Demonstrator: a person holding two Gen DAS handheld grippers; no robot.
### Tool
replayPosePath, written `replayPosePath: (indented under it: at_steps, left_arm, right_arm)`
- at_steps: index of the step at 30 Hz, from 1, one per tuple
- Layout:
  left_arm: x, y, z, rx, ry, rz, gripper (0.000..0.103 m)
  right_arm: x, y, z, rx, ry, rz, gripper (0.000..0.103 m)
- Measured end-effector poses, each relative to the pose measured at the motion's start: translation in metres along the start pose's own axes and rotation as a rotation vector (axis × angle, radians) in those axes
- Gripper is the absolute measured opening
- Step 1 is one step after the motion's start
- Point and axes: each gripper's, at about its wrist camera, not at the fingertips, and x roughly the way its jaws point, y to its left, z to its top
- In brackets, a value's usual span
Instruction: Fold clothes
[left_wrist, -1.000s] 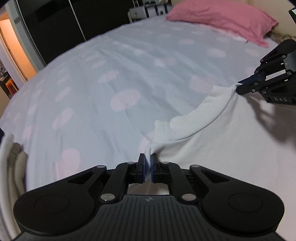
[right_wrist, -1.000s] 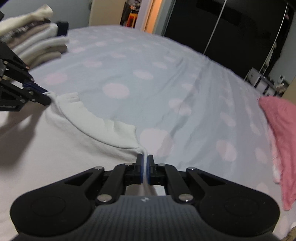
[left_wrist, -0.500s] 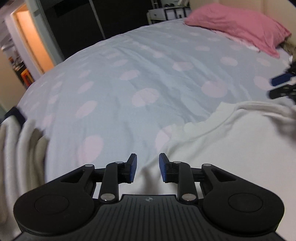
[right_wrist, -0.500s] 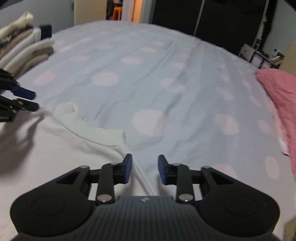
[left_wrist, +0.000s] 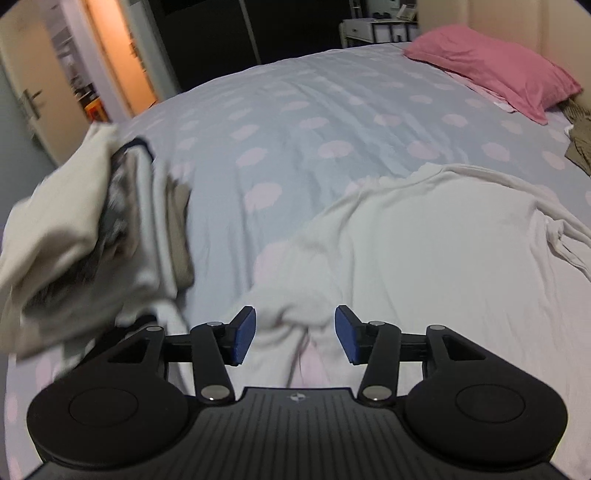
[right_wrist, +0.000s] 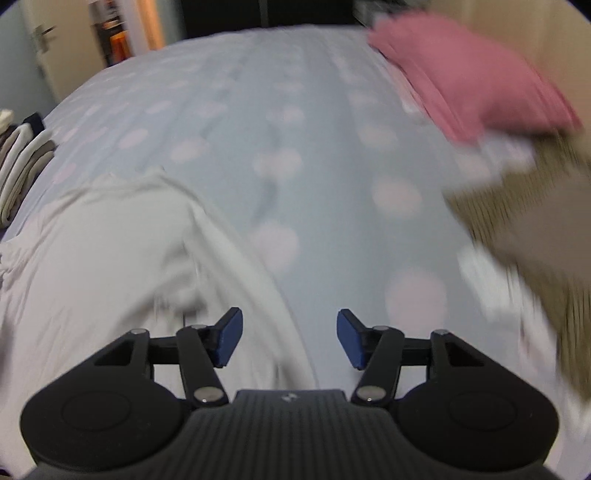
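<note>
Left wrist view: my left gripper (left_wrist: 294, 339) fingers are wide, holding nothing. Right gripper (right_wrist: 289, 343) too. White shirt (left_wrist: 424, 251) lies spread on bed (left_wrist: 314, 122), w/ wrinkles. Next, I think, pinch an edge & fold.

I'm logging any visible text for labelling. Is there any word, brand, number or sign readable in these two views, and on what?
None can be read.
Left claw: a small round emblem on its black body, too small to read.
Right claw: the same small emblem, unreadable.
White garment, dotted bedcover and pink pillow: no lettering shows.
</note>
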Motion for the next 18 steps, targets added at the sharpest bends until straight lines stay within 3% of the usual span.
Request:
replayPosePath:
  at_steps: [7,13,15,16,18]
  left_arm:
    - [-0.008,-0.005,-0.019,-0.067,0.002,0.007,0.045]
    - [-0.011,-0.015,-0.023,-0.111,-0.005,-0.012,0.045]
    - [-0.012,-0.02,-0.023,-0.104,-0.009,-0.007,0.045]
    - [-0.013,-0.022,-0.023,-0.097,-0.009,-0.008,0.045]
    - [-0.012,-0.026,-0.024,-0.08,-0.007,-0.002,0.045]
  right_arm:
    - [0.012,-0.02,-0.056,0.105,0.06,-0.021,0.044]
    - [0.043,-0.027,-0.073,0.125,0.159,-0.025,0.042]
    - [0.043,-0.023,-0.074,0.11,0.155,-0.04,0.032]
    - [0.039,-0.021,-0.072,0.104,0.147,-0.045,0.002]
    - [0.033,-0.018,-0.069,0.091,0.13,-0.054,0.003]
